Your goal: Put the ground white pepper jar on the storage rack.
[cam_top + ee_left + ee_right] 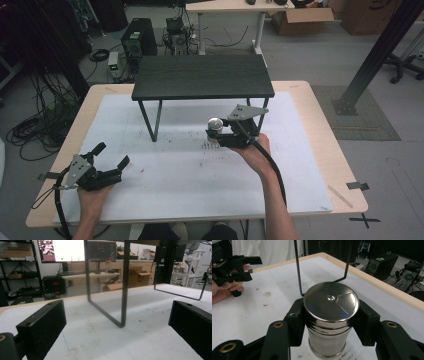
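Observation:
A shiny metal canister (329,320) with a round lid stands upright between the jaws of my right gripper (330,322), which is shut on its sides. In the high view that right gripper (218,134) holds the canister (215,124) above the white mat, just in front of the small black table (202,76). My left gripper (111,159) rests low at the mat's front left, jaws wide apart with nothing between them. Its two black pads (42,327) frame a view of the small table's thin metal legs (124,290).
The white mat (175,170) covers a wooden tabletop (320,115) and carries small dark specks. The low black table stands at the mat's far side on thin loop legs. Cables, computer boxes and cardboard boxes lie on the floor beyond.

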A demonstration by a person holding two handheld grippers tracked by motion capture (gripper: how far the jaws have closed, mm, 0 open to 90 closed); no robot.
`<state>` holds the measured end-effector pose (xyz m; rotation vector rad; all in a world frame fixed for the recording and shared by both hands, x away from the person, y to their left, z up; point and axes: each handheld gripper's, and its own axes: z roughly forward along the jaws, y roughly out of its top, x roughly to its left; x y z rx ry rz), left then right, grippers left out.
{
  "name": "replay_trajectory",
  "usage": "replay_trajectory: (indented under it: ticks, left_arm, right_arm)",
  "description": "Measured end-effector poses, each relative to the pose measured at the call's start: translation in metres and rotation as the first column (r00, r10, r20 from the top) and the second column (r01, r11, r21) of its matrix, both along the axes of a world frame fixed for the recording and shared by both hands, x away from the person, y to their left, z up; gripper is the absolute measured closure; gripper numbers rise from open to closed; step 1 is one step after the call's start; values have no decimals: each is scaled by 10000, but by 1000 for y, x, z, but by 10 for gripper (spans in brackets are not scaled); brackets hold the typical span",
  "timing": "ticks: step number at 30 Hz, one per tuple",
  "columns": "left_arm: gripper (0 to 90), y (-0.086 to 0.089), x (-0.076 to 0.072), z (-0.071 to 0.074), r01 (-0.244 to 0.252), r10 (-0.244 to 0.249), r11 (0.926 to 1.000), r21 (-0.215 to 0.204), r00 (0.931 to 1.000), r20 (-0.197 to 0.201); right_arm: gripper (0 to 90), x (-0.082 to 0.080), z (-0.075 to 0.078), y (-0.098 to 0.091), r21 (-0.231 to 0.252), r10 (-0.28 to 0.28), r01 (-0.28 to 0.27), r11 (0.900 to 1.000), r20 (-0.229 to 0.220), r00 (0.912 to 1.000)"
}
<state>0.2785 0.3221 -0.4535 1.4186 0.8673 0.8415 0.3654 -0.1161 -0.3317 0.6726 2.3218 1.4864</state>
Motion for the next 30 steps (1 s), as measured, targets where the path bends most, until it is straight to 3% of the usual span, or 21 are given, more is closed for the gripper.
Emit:
replay_trajectory:
  ticks: [14, 30]
  left_arm:
    - [20, 0, 0, 0, -2, 2, 10000, 1, 10000, -14]
    - [23, 0, 0, 0, -11, 11, 10000, -21, 10000, -34]
  right_arm:
    - [493, 3, 50, 4, -212, 278, -279, 9994, -64, 9996]
    - [493, 11, 100, 5, -49, 439, -438, 9990, 223, 9988]
